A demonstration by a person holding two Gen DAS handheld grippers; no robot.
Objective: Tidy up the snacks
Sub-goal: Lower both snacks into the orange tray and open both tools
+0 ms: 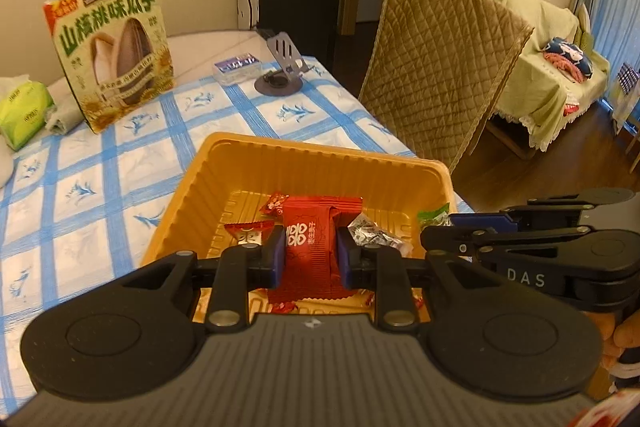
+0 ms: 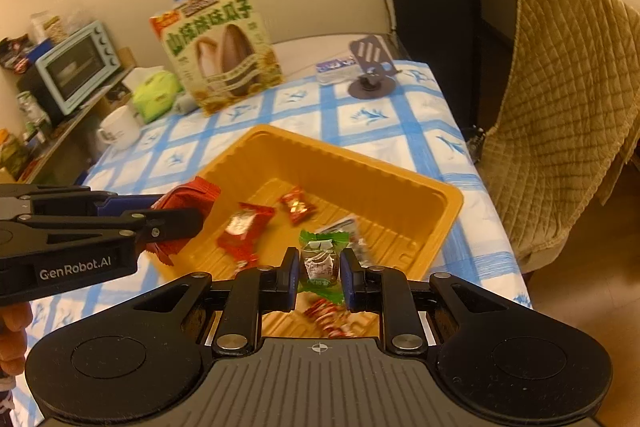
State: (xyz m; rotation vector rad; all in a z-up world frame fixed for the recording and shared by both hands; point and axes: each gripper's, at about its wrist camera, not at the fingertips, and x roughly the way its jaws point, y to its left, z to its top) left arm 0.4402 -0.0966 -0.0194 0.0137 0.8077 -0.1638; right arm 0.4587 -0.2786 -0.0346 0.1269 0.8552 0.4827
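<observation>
Both over the orange tray [image 1: 304,151]: left gripper [image 1: 310,257] pinching red packet [image 1: 310,239], long axis upright; right gripper [image 2: 319,277] pinching green-ended candy [image 2: 320,259], nearer the tray's front edge.

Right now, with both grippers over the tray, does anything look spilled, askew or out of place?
Nothing stands out. The left gripper holds a red packet and the right gripper a green-ended candy, both over the orange tray. The loose candies lie inside the tray, none on the checked cloth. The seed box stands upright.
</observation>
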